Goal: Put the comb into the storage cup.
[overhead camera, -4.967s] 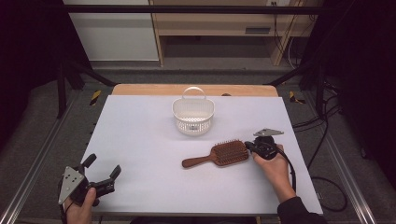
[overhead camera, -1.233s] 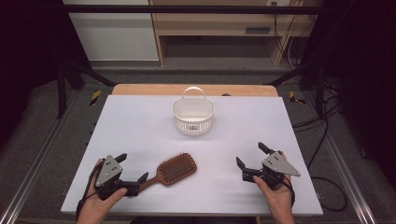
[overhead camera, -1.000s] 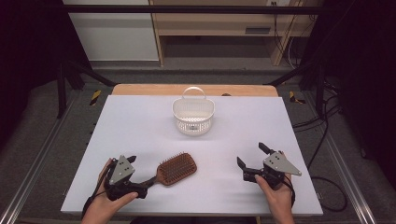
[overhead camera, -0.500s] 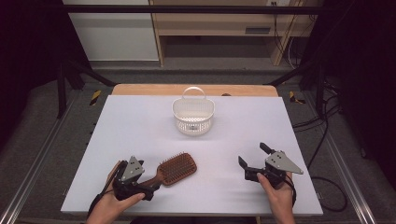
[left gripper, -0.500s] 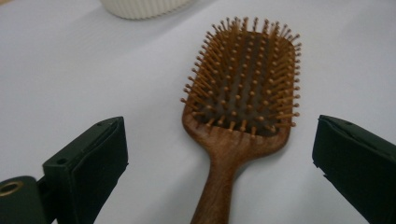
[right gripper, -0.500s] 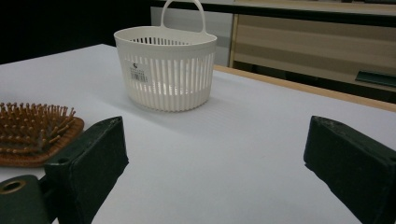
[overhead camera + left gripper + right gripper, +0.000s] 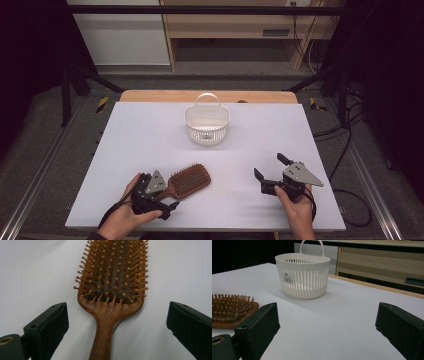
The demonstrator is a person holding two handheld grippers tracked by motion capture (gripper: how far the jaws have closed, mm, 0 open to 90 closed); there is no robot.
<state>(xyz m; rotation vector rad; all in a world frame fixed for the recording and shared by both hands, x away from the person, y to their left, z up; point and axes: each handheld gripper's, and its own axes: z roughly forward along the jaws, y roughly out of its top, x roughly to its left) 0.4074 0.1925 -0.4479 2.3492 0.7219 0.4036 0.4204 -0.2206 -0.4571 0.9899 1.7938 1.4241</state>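
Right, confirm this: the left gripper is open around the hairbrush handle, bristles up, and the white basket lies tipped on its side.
One thing is wrong: the white basket stands upright, handle on top, as the right gripper view shows. The rest holds: the left gripper is open around the hairbrush handle, bristles up.

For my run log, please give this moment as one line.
left tool: open, astride hairbrush handle | right tool: open, holding nothing | basket: apart
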